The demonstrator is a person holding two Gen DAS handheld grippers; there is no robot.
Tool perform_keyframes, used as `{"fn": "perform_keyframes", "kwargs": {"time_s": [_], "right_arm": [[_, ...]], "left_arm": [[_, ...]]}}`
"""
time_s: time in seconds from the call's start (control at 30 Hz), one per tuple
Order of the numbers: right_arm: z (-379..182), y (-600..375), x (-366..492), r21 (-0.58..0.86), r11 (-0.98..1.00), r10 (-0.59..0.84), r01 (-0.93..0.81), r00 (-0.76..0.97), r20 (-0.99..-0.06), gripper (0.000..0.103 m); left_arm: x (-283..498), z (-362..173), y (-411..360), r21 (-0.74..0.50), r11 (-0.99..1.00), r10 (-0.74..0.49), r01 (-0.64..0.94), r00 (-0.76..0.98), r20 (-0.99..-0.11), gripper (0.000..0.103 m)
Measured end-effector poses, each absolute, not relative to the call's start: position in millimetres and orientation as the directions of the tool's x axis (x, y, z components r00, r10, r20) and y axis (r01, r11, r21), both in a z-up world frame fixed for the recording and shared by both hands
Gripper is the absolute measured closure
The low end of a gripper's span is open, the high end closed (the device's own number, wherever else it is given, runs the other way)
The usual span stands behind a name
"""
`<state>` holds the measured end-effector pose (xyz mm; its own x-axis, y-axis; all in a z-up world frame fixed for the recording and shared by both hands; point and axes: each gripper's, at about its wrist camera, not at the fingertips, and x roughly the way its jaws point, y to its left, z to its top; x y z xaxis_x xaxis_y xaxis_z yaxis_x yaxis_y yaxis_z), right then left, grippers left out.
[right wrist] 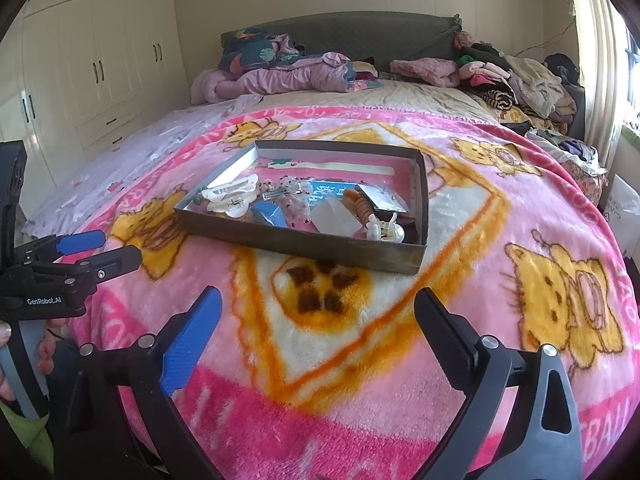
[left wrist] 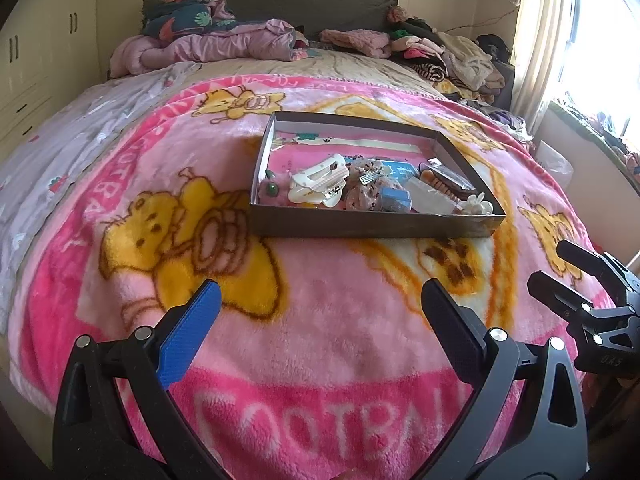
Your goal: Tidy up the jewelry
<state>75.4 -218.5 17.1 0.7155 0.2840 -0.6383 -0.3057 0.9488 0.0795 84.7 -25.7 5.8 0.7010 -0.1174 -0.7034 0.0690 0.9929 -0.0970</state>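
Observation:
A shallow dark cardboard box [left wrist: 360, 227] [right wrist: 304, 246] lies on the pink cartoon blanket [left wrist: 320, 320] in the middle of the bed. It holds white hair clips [left wrist: 320, 180] [right wrist: 232, 198], a metal snap clip [left wrist: 370, 178], a blue item [left wrist: 396, 199] [right wrist: 266, 213], a small white claw clip [left wrist: 476, 205] [right wrist: 384, 230] and an orange comb-like piece [right wrist: 358, 204]. My left gripper [left wrist: 320, 300] is open and empty, short of the box; it also shows in the right wrist view [right wrist: 102, 248]. My right gripper [right wrist: 318, 308] is open and empty, near the box's front right; it also shows in the left wrist view [left wrist: 554, 268].
Rumpled purple bedding [left wrist: 208, 46] and piles of clothes [left wrist: 452, 54] lie at the head of the bed. White wardrobes [right wrist: 100, 60] stand at the left. A window with curtains [left wrist: 548, 40] is at the right.

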Motion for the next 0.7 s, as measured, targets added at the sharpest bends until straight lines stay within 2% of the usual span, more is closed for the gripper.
{"fn": "perform_keyframes", "kwargs": {"time_s": [0.7], "right_arm": [[16.8,-216.2,70.0,0.085,0.948,0.288,-0.308,0.708,-0.645,0.009]], "left_arm": [[79.8,7.5,-21.4,-0.086,0.995,-0.102,0.059,0.702,-0.705,0.011]]}}
